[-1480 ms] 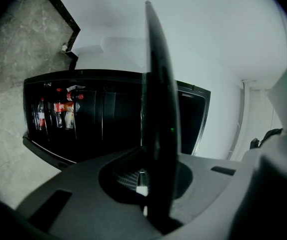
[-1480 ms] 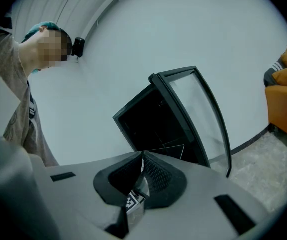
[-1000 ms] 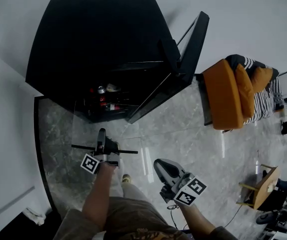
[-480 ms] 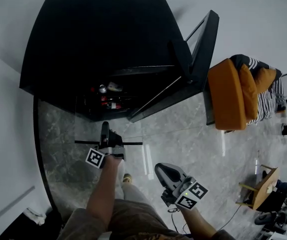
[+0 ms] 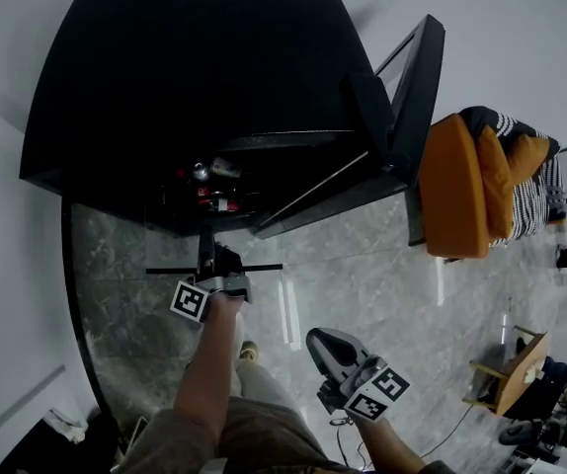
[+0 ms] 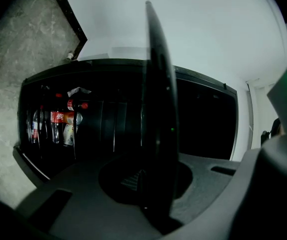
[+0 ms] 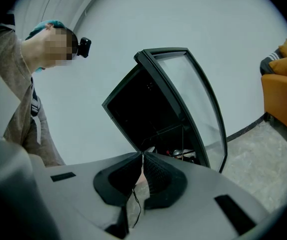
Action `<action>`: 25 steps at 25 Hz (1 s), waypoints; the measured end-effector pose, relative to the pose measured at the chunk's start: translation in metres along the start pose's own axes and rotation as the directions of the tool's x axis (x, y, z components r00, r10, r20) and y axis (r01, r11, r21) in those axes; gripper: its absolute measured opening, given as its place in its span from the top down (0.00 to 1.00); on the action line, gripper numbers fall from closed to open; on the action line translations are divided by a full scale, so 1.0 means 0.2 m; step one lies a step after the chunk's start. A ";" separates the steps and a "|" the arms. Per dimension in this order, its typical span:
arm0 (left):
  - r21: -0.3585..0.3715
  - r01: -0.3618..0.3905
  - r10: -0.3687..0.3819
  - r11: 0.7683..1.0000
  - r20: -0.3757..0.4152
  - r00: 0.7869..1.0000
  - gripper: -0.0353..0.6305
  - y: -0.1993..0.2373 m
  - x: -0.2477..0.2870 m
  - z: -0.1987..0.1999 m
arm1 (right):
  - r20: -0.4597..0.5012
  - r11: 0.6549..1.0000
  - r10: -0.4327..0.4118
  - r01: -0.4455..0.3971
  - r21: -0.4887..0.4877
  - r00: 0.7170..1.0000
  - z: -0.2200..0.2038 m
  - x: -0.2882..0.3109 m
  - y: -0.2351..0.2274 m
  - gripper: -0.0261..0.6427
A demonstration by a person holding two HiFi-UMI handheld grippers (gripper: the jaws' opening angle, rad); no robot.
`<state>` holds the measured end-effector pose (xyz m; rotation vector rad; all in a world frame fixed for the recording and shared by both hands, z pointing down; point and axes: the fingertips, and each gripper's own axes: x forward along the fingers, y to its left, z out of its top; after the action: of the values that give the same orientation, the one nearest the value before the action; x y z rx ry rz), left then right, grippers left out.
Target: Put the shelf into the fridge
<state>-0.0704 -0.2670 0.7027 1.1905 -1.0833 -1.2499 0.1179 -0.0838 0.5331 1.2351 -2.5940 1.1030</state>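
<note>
The right gripper hangs idle, jaws pressed together on nothing. The left gripper pinches the shelf by its near edge, flat and ahead of it, apparently lined up to slide into the open fridge beyond, near the bottles.

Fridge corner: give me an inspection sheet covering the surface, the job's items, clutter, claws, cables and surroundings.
Surface: grey marbled floor.
Job's things: black fridge with its door open; shelf in front of it, not yet inside.
Clutter: bottles inside the fridge.
Claws: left claw shut on the shelf; right claw shut, holding nothing.
Cables: thin cable on the floor by the right claw.
Surroundings: orange armchair, wooden stool, white wall.
</note>
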 end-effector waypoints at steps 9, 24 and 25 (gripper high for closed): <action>0.024 -0.028 0.028 0.999 0.023 0.999 0.92 0.02 0.05 0.00 | 0.014 1.000 -0.014 0.014 -0.003 1.000 0.03 -0.01 -0.01 0.92; 0.053 -0.047 0.044 0.998 0.041 0.998 0.92 0.03 0.10 0.01 | 0.054 0.999 -0.050 0.050 0.002 0.997 0.08 -0.06 -0.01 0.92; 0.054 -0.049 0.046 0.997 0.045 0.998 0.92 0.03 0.11 0.01 | 0.055 0.999 -0.051 0.051 0.002 0.997 0.09 -0.06 -0.01 0.92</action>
<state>-0.0705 -0.2894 0.7086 1.1769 -1.1785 -1.2213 0.1316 -0.0879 0.5176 1.3427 -2.5857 1.0752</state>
